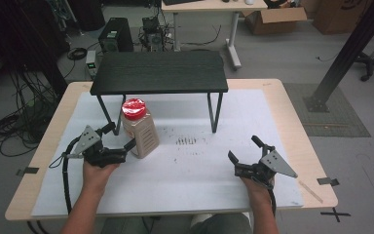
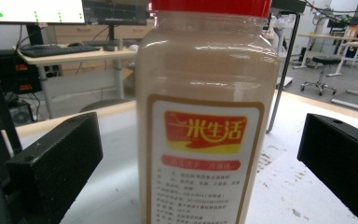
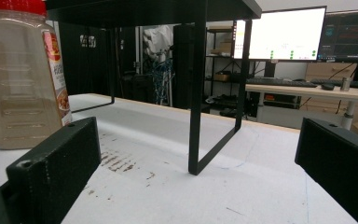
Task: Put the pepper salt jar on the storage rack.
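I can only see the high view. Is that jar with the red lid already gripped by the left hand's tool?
Observer: Not yet. In the left gripper view the jar stands between the left gripper's fingers, with white table showing on both sides.
Operator: What's on the jar's front?
Observer: A white label with a red and yellow logo, bordered in brown.
Operator: And the other tool?
Observer: The right gripper is open, facing the black shelf's leg, with nothing between its fingers.
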The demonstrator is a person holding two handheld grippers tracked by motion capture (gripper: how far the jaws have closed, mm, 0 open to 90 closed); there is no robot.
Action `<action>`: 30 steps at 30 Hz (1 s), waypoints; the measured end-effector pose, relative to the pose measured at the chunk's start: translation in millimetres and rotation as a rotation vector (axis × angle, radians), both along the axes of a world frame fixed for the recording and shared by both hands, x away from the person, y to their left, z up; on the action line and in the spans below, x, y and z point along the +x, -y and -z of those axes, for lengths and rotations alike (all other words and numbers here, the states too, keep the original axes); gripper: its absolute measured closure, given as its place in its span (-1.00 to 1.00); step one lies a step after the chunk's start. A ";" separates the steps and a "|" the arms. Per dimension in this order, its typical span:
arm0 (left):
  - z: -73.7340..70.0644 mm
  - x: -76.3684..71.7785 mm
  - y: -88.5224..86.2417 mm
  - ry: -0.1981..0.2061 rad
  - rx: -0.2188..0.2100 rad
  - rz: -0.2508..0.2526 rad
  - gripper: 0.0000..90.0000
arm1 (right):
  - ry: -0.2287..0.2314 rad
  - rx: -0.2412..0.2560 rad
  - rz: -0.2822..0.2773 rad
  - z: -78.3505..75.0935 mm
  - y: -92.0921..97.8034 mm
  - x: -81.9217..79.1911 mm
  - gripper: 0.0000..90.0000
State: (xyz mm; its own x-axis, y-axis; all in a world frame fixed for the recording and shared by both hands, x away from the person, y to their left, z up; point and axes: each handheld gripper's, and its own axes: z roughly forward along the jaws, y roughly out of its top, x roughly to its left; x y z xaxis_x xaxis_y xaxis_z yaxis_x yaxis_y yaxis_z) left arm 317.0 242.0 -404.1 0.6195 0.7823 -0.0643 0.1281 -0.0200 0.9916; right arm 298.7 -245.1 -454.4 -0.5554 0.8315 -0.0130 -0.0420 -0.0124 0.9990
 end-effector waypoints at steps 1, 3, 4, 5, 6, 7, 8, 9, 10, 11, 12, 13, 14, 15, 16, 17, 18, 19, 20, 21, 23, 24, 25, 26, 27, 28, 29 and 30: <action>0.0 1.0 1.8 -0.003 0.004 0.000 -0.99 | -0.001 0.000 0.000 0.0 0.0 0.1 -1.00; -0.2 1.8 3.3 -0.004 0.010 0.002 -0.99 | -0.001 -0.001 0.000 0.0 0.0 0.0 -1.00; -1.0 3.2 5.4 -0.004 0.015 0.003 -0.99 | 0.000 -0.001 0.000 0.0 0.0 0.0 -1.00; -1.0 3.2 5.4 -0.004 0.015 0.003 -0.99 | 0.000 -0.001 0.000 0.0 0.0 0.0 -1.00; -1.5 4.2 6.7 -0.005 0.016 0.002 -0.99 | 0.000 0.000 0.000 0.0 0.0 0.1 -1.00; -2.2 5.9 8.0 -0.008 0.018 0.000 -0.99 | -0.001 -0.001 -0.001 0.0 0.1 0.1 -1.00; -2.2 5.9 8.0 -0.008 0.018 0.000 -0.99 | -0.001 -0.001 -0.001 0.0 0.1 0.1 -1.00; -2.5 7.1 8.9 -0.010 0.018 -0.002 -0.99 | -0.001 0.000 0.000 0.0 0.0 0.1 -1.00; -2.7 8.0 9.6 -0.012 0.015 -0.002 -0.99 | -0.001 0.000 0.000 0.0 0.1 0.0 -1.00; -2.9 9.7 10.8 -0.016 0.017 -0.005 -0.99 | -0.001 0.001 -0.001 0.0 0.2 -0.1 -1.00; -2.9 9.7 10.8 -0.016 0.017 -0.005 -0.99 | -0.001 0.001 -0.001 0.0 0.2 -0.1 -1.00; -2.9 11.2 12.4 -0.019 0.017 -0.002 -0.99 | -0.001 0.002 -0.001 0.1 0.2 -0.1 -1.00; -2.9 11.2 12.4 -0.019 0.017 -0.002 -0.99 | -0.001 0.002 -0.001 0.1 0.2 -0.1 -1.00; -2.9 11.8 13.6 -0.020 0.017 0.001 -0.99 | -0.001 0.002 -0.001 0.1 0.3 -0.1 -1.00; -3.0 12.4 14.5 -0.020 0.020 0.001 -0.99 | -0.001 0.002 -0.001 0.0 0.3 -0.1 -1.00; -2.9 13.4 15.9 -0.019 0.021 0.002 -0.99 | -0.002 0.002 -0.002 0.0 0.3 -0.1 -1.00; -2.7 14.2 16.6 -0.018 0.017 0.003 -0.99 | -0.002 0.002 -0.001 0.0 0.3 0.0 -1.00; -2.7 14.2 16.6 -0.018 0.017 0.003 -0.99 | -0.002 0.002 -0.002 0.0 0.3 0.0 -1.00; -2.4 15.0 17.2 -0.020 0.016 0.002 -0.99 | -0.002 0.002 -0.002 0.0 0.3 0.0 -1.00; -1.4 16.6 17.8 -0.024 0.012 0.000 -0.99 | -0.003 0.003 -0.002 0.0 0.4 0.0 -1.00; -0.8 17.4 18.2 -0.027 0.011 -0.001 -0.99 | -0.003 0.003 -0.002 0.0 0.4 0.0 -1.00; 0.5 18.9 19.1 -0.029 0.015 -0.002 -0.99 | -0.003 0.003 -0.002 0.0 0.4 0.0 -1.00; 1.1 19.7 19.6 -0.030 0.014 -0.001 -0.99 | -0.003 0.003 -0.002 0.0 0.4 0.0 -1.00; 1.1 19.7 19.6 -0.030 0.014 -0.001 -0.99 | -0.003 0.003 -0.002 0.0 0.4 0.0 -1.00; 1.7 20.5 20.4 -0.032 0.013 -0.002 -0.99 | -0.003 0.003 -0.002 0.0 0.4 0.1 -1.00; 2.1 21.2 20.8 -0.031 0.012 -0.002 -0.99 | -0.003 0.003 -0.002 0.0 0.4 0.1 -1.00; 2.9 22.6 21.6 -0.033 0.007 -0.002 -1.00 | -0.003 0.004 -0.002 0.0 0.4 0.1 -1.00; 2.9 22.6 21.6 -0.033 0.007 -0.002 -0.99 | -0.003 0.004 -0.002 0.0 0.4 0.1 -1.00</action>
